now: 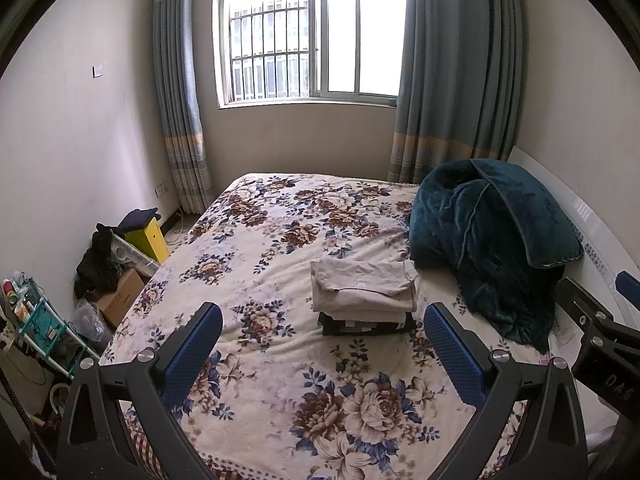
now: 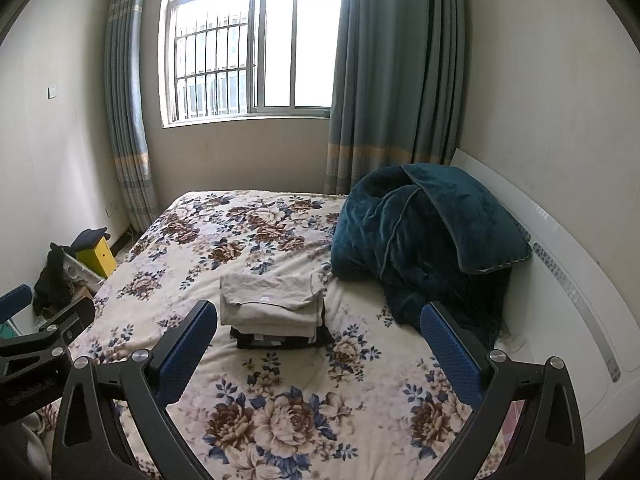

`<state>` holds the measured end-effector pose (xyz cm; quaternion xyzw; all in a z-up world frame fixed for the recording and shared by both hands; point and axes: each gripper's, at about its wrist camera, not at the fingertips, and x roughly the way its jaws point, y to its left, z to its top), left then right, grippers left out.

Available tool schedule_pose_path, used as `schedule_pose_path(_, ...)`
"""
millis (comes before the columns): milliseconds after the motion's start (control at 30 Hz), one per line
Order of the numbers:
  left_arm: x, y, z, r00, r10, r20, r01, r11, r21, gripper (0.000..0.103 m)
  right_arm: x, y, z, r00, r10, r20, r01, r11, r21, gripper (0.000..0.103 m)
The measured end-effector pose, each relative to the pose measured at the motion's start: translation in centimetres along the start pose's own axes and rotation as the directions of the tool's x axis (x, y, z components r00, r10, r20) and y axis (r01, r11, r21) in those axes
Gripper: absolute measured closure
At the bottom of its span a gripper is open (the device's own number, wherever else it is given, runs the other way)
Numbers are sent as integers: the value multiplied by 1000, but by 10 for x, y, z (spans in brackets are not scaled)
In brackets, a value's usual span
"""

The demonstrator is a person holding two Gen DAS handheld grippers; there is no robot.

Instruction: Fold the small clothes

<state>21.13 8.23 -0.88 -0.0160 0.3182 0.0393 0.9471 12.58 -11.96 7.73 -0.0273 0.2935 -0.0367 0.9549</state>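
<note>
A stack of folded clothes [image 1: 364,296] lies on the floral bed cover [image 1: 280,380], beige pieces on top of a dark one; it also shows in the right wrist view [image 2: 272,306]. My left gripper [image 1: 323,320] is open and empty, held above the bed short of the stack. My right gripper [image 2: 318,318] is open and empty, also short of the stack. The right gripper shows at the right edge of the left wrist view [image 1: 600,320]. The left gripper shows at the left edge of the right wrist view [image 2: 40,328].
A bunched teal blanket [image 1: 492,240] lies at the bed's right, just behind the stack, against a white headboard [image 2: 568,280]. On the floor at left are a yellow box [image 1: 150,240], a cardboard box [image 1: 120,300] and a cluttered rack [image 1: 36,320]. A curtained window [image 1: 312,36] is behind.
</note>
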Motion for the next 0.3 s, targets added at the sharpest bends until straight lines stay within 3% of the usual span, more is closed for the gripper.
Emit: schedule_pose_path(300,-6,1,-5,999,24,31,-24,1000,-1,0,-2,-1,-3,1000,-5,2,5,1000,4,0)
